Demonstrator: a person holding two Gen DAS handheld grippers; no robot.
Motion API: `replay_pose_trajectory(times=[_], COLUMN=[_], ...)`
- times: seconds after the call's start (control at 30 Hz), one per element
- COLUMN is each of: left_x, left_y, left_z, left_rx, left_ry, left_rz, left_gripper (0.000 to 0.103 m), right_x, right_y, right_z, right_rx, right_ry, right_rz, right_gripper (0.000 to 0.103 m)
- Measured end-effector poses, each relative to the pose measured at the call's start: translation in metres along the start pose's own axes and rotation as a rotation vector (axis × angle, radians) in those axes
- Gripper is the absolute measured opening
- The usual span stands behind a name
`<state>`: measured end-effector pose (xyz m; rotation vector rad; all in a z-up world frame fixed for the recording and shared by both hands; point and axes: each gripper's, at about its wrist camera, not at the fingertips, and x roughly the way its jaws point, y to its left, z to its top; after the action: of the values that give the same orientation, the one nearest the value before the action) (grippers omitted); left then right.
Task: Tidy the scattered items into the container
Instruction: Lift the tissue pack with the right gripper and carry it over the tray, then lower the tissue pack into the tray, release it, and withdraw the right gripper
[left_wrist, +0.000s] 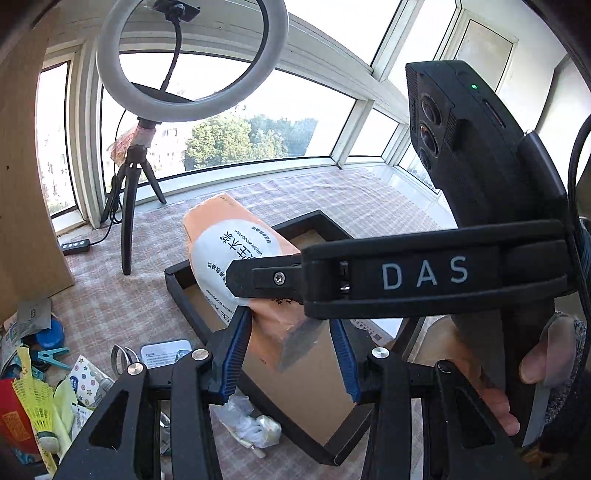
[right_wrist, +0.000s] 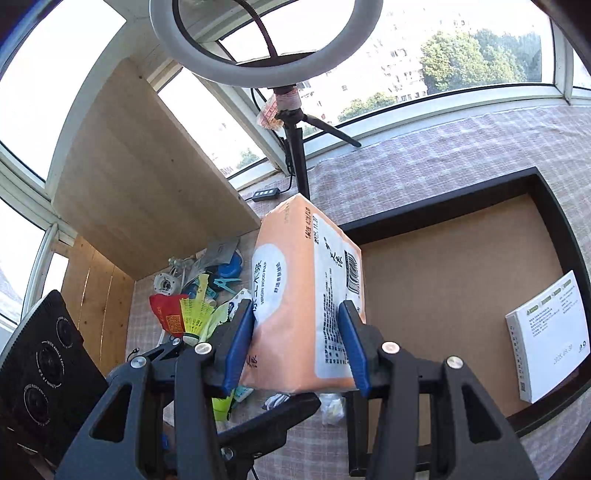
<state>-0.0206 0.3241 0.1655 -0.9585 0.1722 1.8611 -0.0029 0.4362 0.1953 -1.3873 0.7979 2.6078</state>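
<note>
Right wrist view only, white box (right_wrist: 550, 339) inside black tray (right_wrist: 436, 201)

Sunlit bay windows (left_wrist: 258, 122), ring light (left_wrist: 192, 62), checked tablecloth (left_wrist: 332, 192).

Tabletop (right_wrist: 443, 147) wearing a checked cloth. Lying on it: a shallow black-rimmed tray (right_wrist: 436, 201), a ring-light tripod (left_wrist: 127, 206) with its inline remote (left_wrist: 75, 246), a crumpled plastic bag (left_wrist: 247, 424), a clutter pile (right_wrist: 199, 295) sitting beside a wooden board (right_wrist: 140, 177).
</note>
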Motion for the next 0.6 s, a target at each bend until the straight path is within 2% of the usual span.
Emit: replay_pose_trajectory(times=[0.03, 0.1, 0.2, 0.27, 0.4, 0.47, 0.6], left_x=[0.01, 0.027, 0.022, 0.002, -0.037, -0.06, -0.093], left_y=[-0.008, -0.011, 0.005, 0.016, 0.048, 0.058, 0.082], left_z=[0.001, -0.001, -0.009, -0.02, -0.033, -0.043, -0.063], left_rx=[0.022, 0.018, -0.025, -0.044, -0.113, -0.127, -0.202], left_ry=[0.023, 0.077, 0.107, 0.106, 0.085, 0.074, 0.047], left_rz=[0.044, 0.114, 0.135, 0.173, 0.199, 0.225, 0.266], left_gripper=[0.048, 0.044, 0.044, 0.044, 0.044, 0.044, 0.044], right_x=[-0.003, -0.01, -0.018, -0.016, 0.007, 0.021, 0.041], right_y=[-0.006, -0.019, -0.033, -0.046, -0.069, -0.081, -0.094], right_z=[0.003, 0.007, 0.008, 0.005, -0.002, -0.004, -0.004], right_rx=[-0.011, 0.002, -0.015, 0.005, 0.055, 0.091, 0.148], right_ry=[-0.005, -0.032, -0.075, -0.063, -0.009, 0.009, 0.026], right_rz=[-0.018, -0.025, -0.089, -0.089, -0.123, -0.136, -0.106], right_gripper=[0.046, 0.046, 0.046, 0.045, 0.044, 0.038, 0.025])
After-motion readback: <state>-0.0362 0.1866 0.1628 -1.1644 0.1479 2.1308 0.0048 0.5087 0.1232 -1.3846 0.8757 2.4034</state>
